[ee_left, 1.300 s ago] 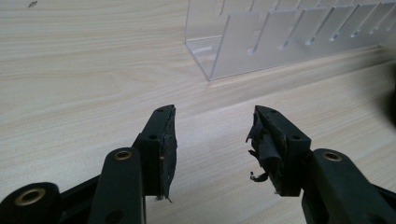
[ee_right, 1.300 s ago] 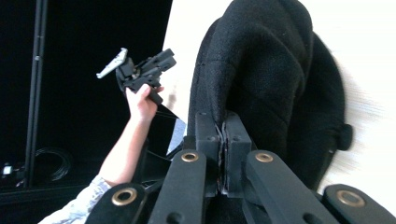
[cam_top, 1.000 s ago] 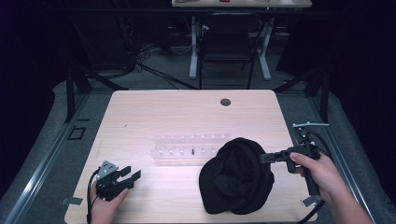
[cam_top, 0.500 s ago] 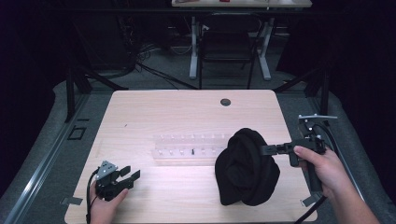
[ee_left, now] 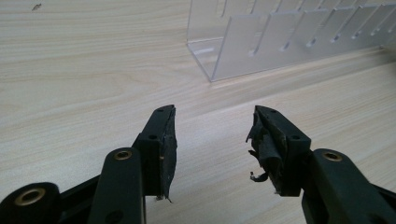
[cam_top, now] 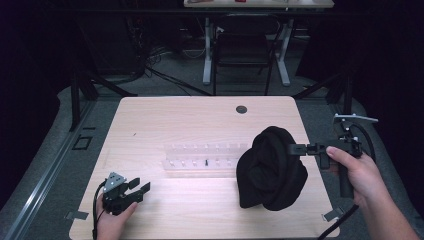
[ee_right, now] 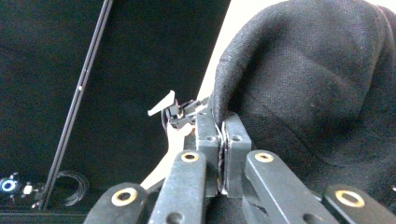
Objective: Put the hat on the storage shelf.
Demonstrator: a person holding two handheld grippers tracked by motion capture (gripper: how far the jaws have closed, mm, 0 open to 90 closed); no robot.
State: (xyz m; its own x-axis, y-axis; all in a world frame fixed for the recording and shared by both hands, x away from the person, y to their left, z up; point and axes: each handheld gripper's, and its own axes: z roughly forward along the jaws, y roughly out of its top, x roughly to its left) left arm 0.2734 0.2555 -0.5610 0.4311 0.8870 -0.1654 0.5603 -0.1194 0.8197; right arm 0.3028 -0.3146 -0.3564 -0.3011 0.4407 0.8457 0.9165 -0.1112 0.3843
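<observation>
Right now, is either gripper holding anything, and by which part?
The right gripper is shut on the black knitted fabric hat, pinching its right edge and lifting it partly off the table. The left gripper is open, holding nothing.

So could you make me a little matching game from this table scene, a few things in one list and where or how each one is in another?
Things:
1. left gripper
2. right gripper
3. black cloth
4. clear slotted rack

States:
A. bunched up, lifted at its right edge
B. jaws apart, holding nothing, low at the table's near left corner
C. see-through, lying mid-table left of the cloth
D. jaws pressed together on fabric

Pairs: 1-B, 2-D, 3-A, 4-C
</observation>
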